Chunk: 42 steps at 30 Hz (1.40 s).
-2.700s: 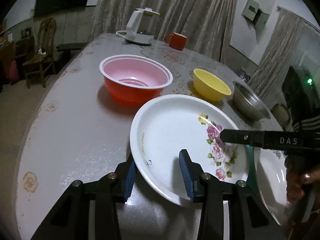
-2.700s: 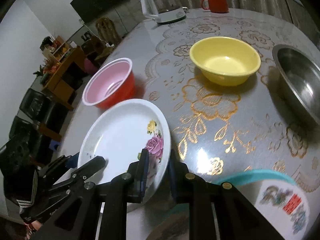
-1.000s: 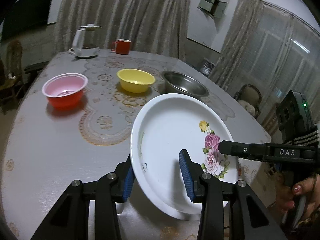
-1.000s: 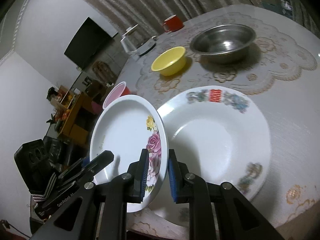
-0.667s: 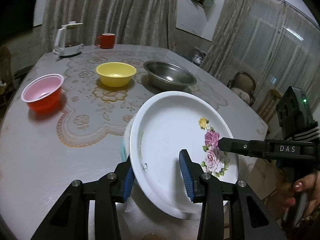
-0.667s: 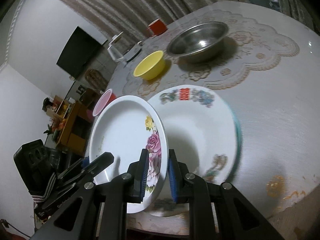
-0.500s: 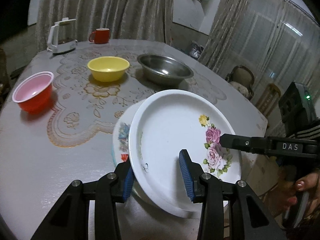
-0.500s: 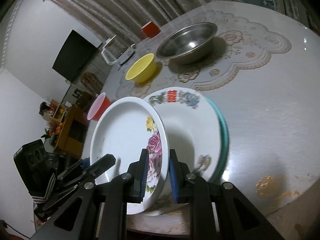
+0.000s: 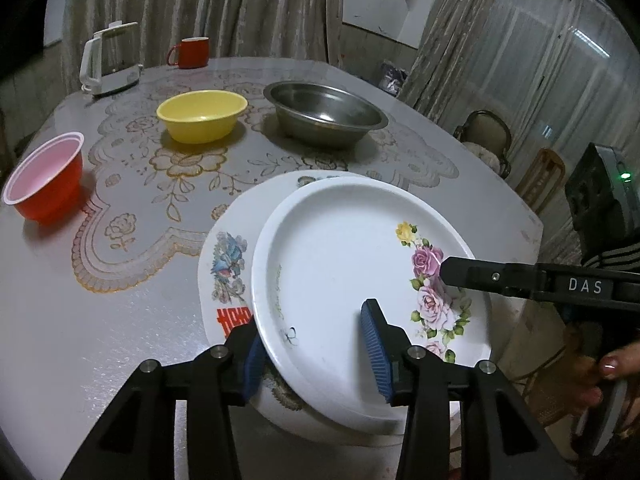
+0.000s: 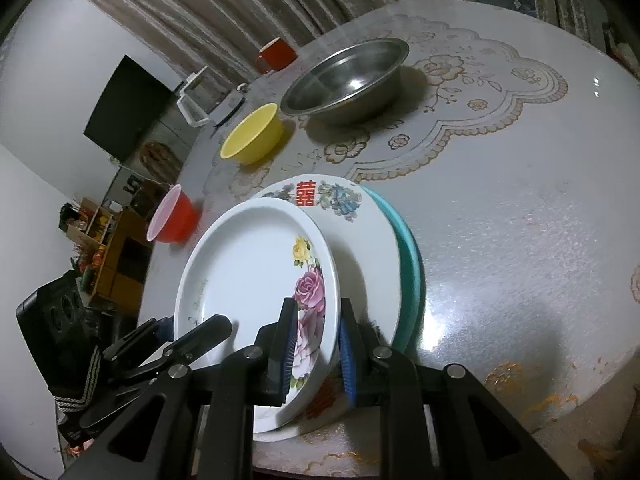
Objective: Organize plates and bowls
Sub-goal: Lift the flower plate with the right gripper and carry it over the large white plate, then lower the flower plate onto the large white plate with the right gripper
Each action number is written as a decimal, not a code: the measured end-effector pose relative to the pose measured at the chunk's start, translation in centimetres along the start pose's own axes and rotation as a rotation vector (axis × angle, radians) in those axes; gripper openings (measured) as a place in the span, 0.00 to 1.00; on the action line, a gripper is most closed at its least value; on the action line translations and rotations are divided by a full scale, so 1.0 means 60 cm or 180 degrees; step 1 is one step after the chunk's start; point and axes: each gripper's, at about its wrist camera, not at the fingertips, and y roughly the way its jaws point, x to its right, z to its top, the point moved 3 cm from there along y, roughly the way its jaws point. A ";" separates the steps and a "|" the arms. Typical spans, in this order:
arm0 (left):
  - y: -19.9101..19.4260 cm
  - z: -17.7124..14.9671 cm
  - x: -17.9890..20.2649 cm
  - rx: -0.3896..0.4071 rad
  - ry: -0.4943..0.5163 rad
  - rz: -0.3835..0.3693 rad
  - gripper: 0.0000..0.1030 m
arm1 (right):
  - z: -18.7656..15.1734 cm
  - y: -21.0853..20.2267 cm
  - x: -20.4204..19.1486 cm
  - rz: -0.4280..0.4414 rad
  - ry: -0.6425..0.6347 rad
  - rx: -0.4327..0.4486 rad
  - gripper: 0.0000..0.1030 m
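- Writing: "DAS" in white letters on the black finger of the right tool, read from the left wrist view.
- The lower plate bears a red double-character mark on its far rim; in the left wrist view red printing shows on its near rim, too cut off to read.
- Faint script runs along the inner left rim of the rose plate; too small to read.
- Left tool: its jaws are opening, with the near rim of the rose plate between them. The left pad is under the rim; the right pad stands over the plate's inside. Whether they press, I cannot tell.
- Right tool, right wrist view: jaws narrow, pinching the rose plate's rim at the flower print, one blue pad on each face.
- The rose plate sits tilted over the lower plate, which lies on a teal plate, at the near edge of the bench.
- Farther back on the bench: steel bowl, yellow bowl, red bowl, red mug, white kettle.
- A hand grips the right tool's handle.
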 end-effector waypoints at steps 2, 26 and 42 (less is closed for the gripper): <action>0.001 0.001 0.000 -0.0006 -0.0014 -0.0019 0.47 | -0.001 0.004 0.001 -0.0020 0.0009 -0.0019 0.23; -0.001 0.022 -0.009 -0.0100 0.0020 -0.0031 0.62 | 0.010 0.031 -0.033 -0.0527 -0.0575 -0.0081 0.25; 0.023 0.026 0.008 -0.0139 0.0625 0.0558 0.67 | 0.007 0.037 -0.063 -0.1049 -0.1081 -0.0109 0.25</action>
